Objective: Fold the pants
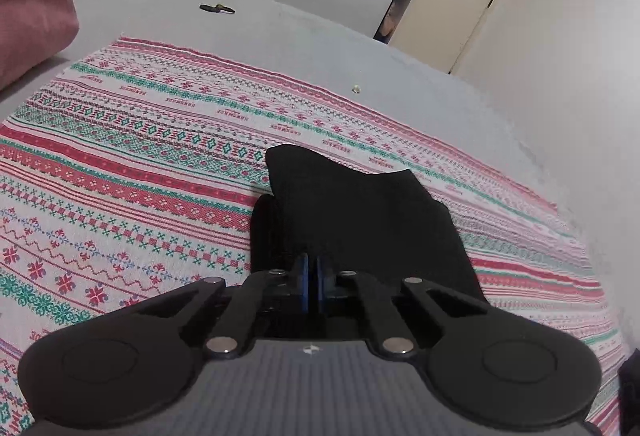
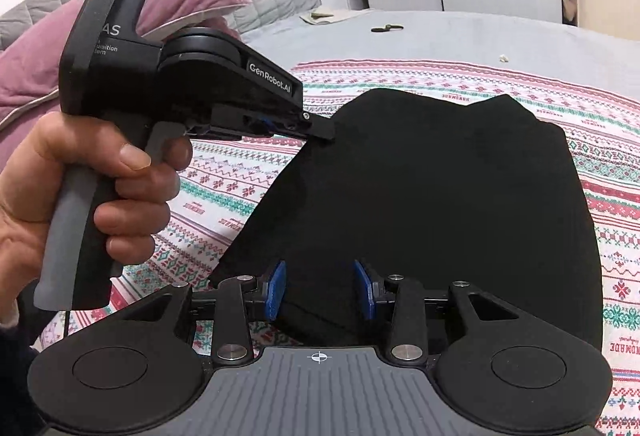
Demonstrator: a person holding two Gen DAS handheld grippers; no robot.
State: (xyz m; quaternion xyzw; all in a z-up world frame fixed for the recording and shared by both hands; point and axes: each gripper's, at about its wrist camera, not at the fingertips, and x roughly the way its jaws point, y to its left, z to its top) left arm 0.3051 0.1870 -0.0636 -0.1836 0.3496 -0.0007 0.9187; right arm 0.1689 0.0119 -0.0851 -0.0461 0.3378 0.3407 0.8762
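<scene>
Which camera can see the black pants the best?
The right wrist camera. There the black pants spread wide over the patterned cloth, with the left gripper pinching their edge. The left wrist camera shows only a narrow bunched piece rising from its own shut gripper.

A: Any writing on the left gripper (image 2: 320, 134)?
B: "GenRobot.AI" in white on its side; the letters "AS" on its body above smaller cut-off print.
A: And the patterned cloth (image 2: 612, 204)?
B: "HANDMADE", repeated along the stripes.
</scene>
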